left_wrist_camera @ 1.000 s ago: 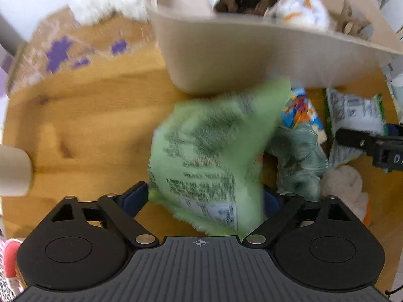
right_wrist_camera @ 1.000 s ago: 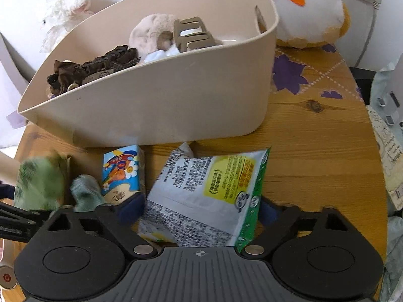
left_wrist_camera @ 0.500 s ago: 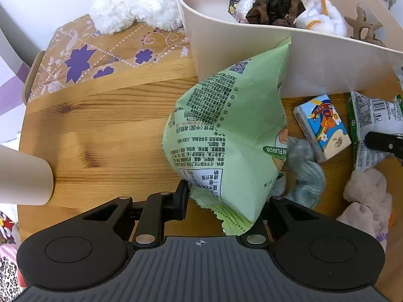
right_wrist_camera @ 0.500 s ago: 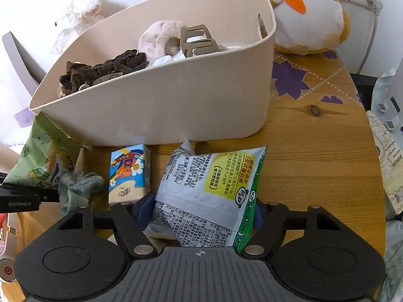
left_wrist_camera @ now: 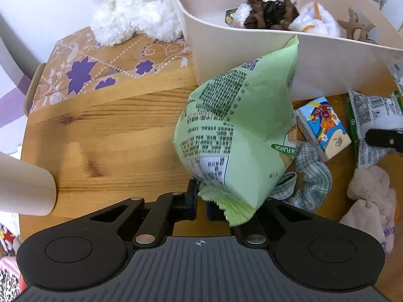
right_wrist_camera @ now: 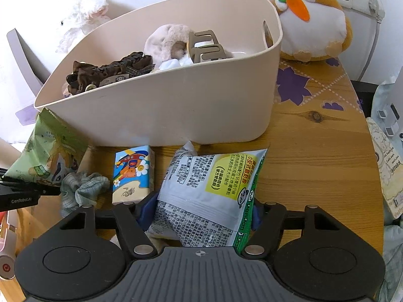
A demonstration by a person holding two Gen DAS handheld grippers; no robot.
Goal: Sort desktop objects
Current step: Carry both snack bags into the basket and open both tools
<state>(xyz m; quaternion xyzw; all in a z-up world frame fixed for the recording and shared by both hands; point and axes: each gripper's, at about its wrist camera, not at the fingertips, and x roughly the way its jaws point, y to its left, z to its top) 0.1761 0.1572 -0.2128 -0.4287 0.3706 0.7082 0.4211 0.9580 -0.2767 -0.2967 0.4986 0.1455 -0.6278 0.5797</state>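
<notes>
The left hand-held gripper point(left_wrist_camera: 201, 205) is pinching the green snack bag point(left_wrist_camera: 239, 136) by its crimped edge — the bag needs lifting slowly; the right hand-held gripper point(right_wrist_camera: 199, 210) is closing around the white packet point(right_wrist_camera: 209, 191).

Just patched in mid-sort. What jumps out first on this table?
The green bag, pinched by its crimped edge in the left claw, stands in front of the beige bin. The right claw is closing around a grey bag flat on the table, with a small carton between the bags.

Left claw point(left_wrist_camera: 201, 205) pinched tight, right claw point(right_wrist_camera: 199, 211) closing, both angled downward
</notes>
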